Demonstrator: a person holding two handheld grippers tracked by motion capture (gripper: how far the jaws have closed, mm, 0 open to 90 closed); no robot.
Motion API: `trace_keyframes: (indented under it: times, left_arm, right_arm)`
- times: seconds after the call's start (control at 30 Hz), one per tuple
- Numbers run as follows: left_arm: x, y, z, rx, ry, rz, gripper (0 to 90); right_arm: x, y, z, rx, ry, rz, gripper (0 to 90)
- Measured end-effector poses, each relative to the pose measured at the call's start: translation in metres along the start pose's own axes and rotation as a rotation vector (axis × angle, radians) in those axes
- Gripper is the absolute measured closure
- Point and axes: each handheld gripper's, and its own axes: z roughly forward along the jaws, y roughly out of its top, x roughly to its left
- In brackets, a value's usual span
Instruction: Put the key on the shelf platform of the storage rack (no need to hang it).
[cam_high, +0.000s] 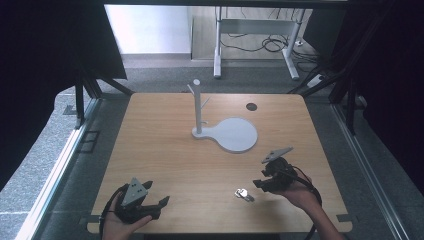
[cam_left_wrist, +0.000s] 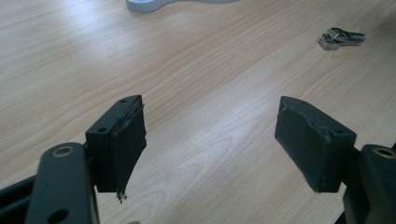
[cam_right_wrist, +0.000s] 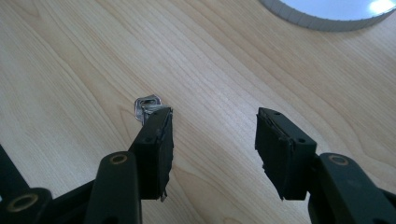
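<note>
A small silver key bunch (cam_high: 244, 194) lies on the wooden table near its front edge, between the two grippers. The left gripper view has the keys (cam_left_wrist: 341, 38) far off at upper right. In the right gripper view the keys (cam_right_wrist: 146, 105) peek out just beyond the left jaw's tip. My right gripper (cam_high: 260, 181) hovers open just right of the keys, nothing between its jaws (cam_right_wrist: 212, 135). My left gripper (cam_high: 156, 195) rests open at the front left corner, jaws wide apart (cam_left_wrist: 210, 135) over bare wood.
A white stand (cam_high: 197, 107) with a post, side pegs and a round flat base (cam_high: 235, 135) stands at the table's middle back. A dark round hole (cam_high: 251, 106) marks the back right. Table legs and cables lie on the floor beyond.
</note>
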Motion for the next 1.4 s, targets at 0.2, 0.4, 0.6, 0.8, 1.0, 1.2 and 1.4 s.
trace_keyframes:
  times: [0.2, 0.4, 0.6, 0.8, 1.0, 1.2, 1.4]
  left_arm:
    - [-0.002, 0.001, 0.001, 0.001, -0.004, 0.007, 24.9]
    - [-0.002, 0.000, 0.002, 0.005, -0.002, 0.005, 24.9]
    - [-0.003, 0.001, 0.001, 0.000, -0.005, 0.009, 25.0]
    - [-0.001, 0.000, 0.002, 0.005, -0.002, 0.005, 25.0]
    - [-0.003, 0.001, 0.001, 0.001, -0.005, 0.008, 25.0]
    - [-0.002, 0.001, 0.000, 0.001, -0.005, 0.009, 25.0]
    - [-0.001, 0.001, -0.002, -0.008, -0.001, 0.004, 25.0]
  right_arm:
    - [0.003, -0.002, 0.006, 0.015, 0.008, -0.002, 47.5]
    - [0.009, -0.002, 0.013, 0.037, 0.023, -0.017, 47.8]
    - [0.015, -0.002, 0.021, 0.062, 0.037, -0.024, 48.0]
    - [0.024, -0.001, 0.029, 0.091, 0.053, -0.053, 47.7]
    - [0.033, 0.000, 0.041, 0.134, 0.063, -0.080, 47.2]
    - [0.038, 0.002, 0.048, 0.160, 0.060, -0.097, 46.1]
    - [0.037, 0.004, 0.057, 0.178, 0.047, -0.099, 45.4]
